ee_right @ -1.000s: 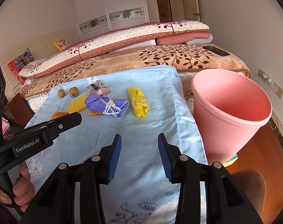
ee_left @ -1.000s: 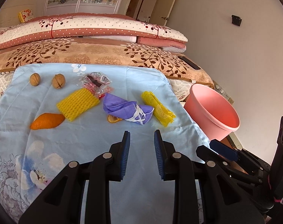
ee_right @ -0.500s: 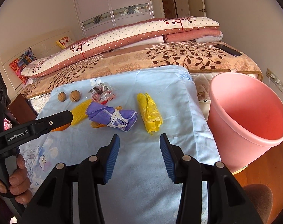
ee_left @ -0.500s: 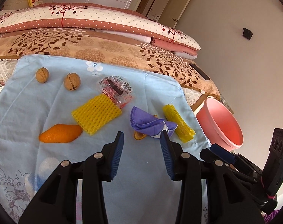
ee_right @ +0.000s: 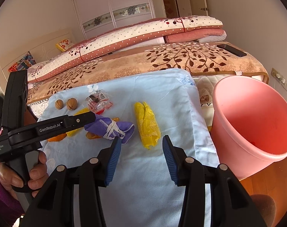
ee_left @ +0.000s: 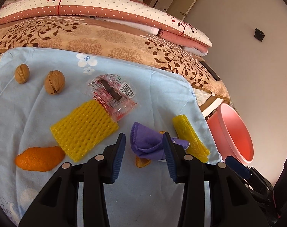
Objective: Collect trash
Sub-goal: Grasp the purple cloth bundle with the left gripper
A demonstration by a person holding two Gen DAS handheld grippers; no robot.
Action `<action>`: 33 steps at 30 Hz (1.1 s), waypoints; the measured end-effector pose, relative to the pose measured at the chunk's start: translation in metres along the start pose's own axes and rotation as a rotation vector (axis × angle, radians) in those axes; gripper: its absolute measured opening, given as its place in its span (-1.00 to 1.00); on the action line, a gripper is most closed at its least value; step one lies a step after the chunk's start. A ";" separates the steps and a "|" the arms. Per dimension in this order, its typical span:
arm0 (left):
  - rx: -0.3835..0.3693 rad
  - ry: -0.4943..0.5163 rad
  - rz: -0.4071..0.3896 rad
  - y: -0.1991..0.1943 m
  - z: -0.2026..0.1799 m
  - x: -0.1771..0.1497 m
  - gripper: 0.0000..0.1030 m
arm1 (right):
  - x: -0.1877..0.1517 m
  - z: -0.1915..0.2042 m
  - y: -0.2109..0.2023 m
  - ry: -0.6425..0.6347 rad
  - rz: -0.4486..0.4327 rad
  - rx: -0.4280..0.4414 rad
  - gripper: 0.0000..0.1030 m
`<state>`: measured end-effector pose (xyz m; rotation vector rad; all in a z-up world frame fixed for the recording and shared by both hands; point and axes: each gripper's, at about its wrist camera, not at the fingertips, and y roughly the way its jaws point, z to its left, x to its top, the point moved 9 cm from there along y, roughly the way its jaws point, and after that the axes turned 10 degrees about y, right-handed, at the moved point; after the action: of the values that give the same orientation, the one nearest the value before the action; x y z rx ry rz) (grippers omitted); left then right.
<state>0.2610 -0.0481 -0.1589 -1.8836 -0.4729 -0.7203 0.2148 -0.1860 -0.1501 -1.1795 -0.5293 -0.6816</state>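
While the pale blue cloth covers the near part of the bed, the trash lies in a loose band across its middle, leaving bare fabric along the near edge and at the far corners. The left gripper stands with its jaws spread, and the purple cloth bundle shows between the blue pads without either pad pressing on it; an orange peel scrap lies partly under that bundle. To its left lie the yellow foam net, touching the clear candy wrapper at its far corner, and a larger orange peel just beside the net's near corner. Two walnuts sit farther back, well apart from the rest, near the cloth's left edge. The right gripper is also spread and holds nothing; the folded yellow plastic bag lies just ahead of it on open fabric. The cloth's right edge drops off just beside the pink bucket, which stands off the bed with its mouth open. A hand in a purple sleeve grips the left tool's handle.
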 end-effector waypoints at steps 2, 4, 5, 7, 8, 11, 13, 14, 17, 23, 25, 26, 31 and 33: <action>-0.010 0.001 -0.001 0.000 -0.001 0.000 -0.21 | 0.004 0.000 0.003 0.002 -0.003 0.001 -0.11; -0.021 0.007 0.001 0.001 -0.002 0.000 -0.21 | 0.007 0.000 0.006 0.005 -0.002 0.001 -0.08; -0.027 0.004 0.002 0.001 -0.002 0.000 -0.21 | 0.009 -0.001 0.007 0.006 -0.002 -0.001 -0.07; -0.043 -0.003 0.002 0.000 -0.003 -0.002 -0.21 | 0.010 -0.002 0.011 0.006 0.005 -0.004 -0.06; -0.053 0.002 0.008 0.000 -0.005 -0.003 -0.21 | 0.009 -0.003 0.014 0.010 0.016 -0.005 -0.06; -0.063 0.024 0.002 -0.003 -0.011 -0.007 -0.37 | 0.009 -0.006 0.021 0.029 0.046 -0.005 -0.06; -0.062 0.030 -0.010 -0.007 -0.012 -0.007 -0.48 | 0.010 -0.008 0.022 0.031 0.046 -0.012 -0.06; -0.066 0.025 -0.017 -0.009 -0.012 -0.007 -0.58 | 0.012 -0.009 0.022 0.029 0.044 -0.017 -0.06; -0.085 0.012 -0.033 -0.017 -0.013 -0.006 -0.86 | 0.014 -0.007 0.025 0.008 0.047 -0.030 -0.06; -0.093 0.000 -0.071 -0.039 -0.011 -0.005 -0.90 | 0.015 -0.004 0.038 -0.032 0.075 -0.067 -0.06; -0.091 -0.001 -0.082 -0.047 -0.009 -0.005 -0.91 | 0.014 -0.005 0.046 -0.032 0.093 -0.075 -0.06; -0.090 -0.003 -0.086 -0.050 -0.008 -0.005 -0.91 | 0.014 -0.005 0.050 -0.031 0.104 -0.082 -0.06; -0.094 -0.019 -0.110 -0.070 -0.006 -0.002 -0.91 | 0.009 -0.004 0.063 -0.022 0.148 -0.085 -0.32; -0.090 -0.014 -0.120 -0.076 -0.007 -0.002 -0.91 | 0.005 -0.003 0.063 -0.025 0.161 -0.081 -0.52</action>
<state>0.2117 -0.0237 -0.1063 -1.9584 -0.5742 -0.8197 0.2639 -0.1754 -0.1887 -1.2932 -0.4254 -0.5553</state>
